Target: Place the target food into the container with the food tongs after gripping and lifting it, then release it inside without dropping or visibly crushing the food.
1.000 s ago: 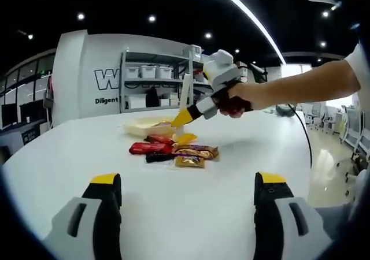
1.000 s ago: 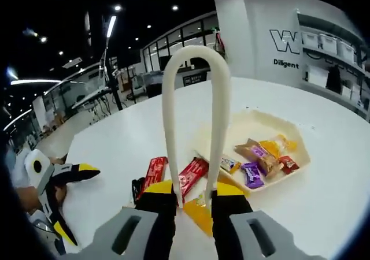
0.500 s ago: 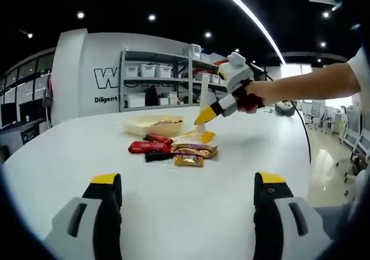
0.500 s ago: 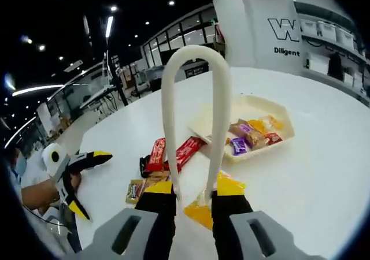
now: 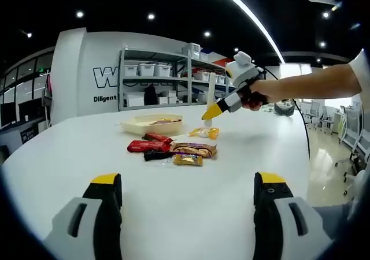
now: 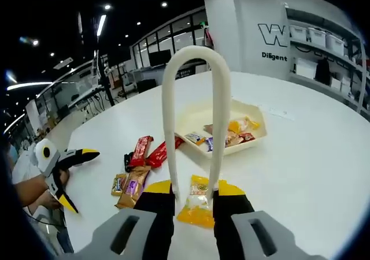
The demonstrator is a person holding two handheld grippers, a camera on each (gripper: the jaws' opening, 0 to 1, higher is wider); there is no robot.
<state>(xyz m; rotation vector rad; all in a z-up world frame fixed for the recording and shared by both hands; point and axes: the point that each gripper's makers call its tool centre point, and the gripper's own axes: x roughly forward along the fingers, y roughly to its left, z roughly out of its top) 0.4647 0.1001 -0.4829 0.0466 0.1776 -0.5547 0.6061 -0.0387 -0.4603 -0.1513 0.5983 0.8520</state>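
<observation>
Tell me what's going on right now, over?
Right gripper shut on white tongs, above yellow snack packet on table. Left gripper open, idle. Tray ahead; loose bars beside it.

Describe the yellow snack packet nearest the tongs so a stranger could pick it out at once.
Start at the cream tray on the white table. Come from it toward the right gripper, which is shut on white tongs. The yellow packet lies on the table by the tong tips, apart from the red and brown bars to the side, and it alone is bright yellow-orange with a pale clear top.
</observation>
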